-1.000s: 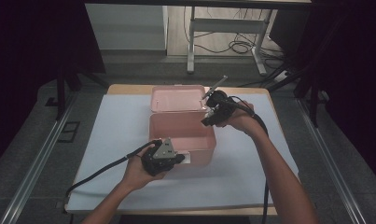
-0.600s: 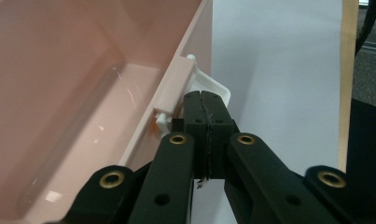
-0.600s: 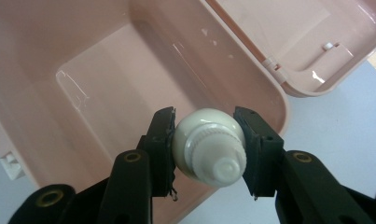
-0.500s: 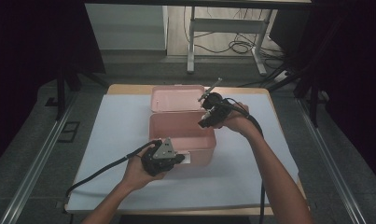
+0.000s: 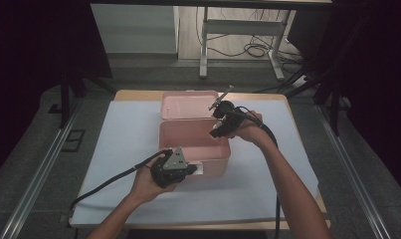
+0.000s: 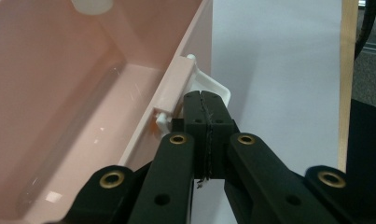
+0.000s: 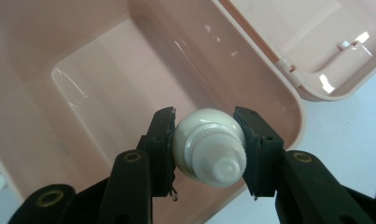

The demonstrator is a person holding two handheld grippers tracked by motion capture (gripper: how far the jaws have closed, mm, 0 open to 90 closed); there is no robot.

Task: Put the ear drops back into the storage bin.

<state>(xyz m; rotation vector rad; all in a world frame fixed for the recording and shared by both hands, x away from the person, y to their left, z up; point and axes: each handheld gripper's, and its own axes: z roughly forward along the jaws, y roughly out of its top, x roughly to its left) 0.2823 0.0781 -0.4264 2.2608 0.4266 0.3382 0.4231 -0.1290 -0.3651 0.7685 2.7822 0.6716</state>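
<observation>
Little had shifted since a second ago: the right gripper [image 5: 217,130] edged slightly left over the open pink box [image 5: 194,143] at frame centre, its jaws partly closed on a small white capped bottle [image 7: 209,145] held above the box's empty inside. At lower centre the left gripper [image 5: 188,170] kept its jaws fully shut on the white latch tab [image 6: 212,88] on the box's front wall. That bottle looked light, rigid and smooth, so likely slippery; gripping its round body across the widest part, as here, seemed safest
</observation>
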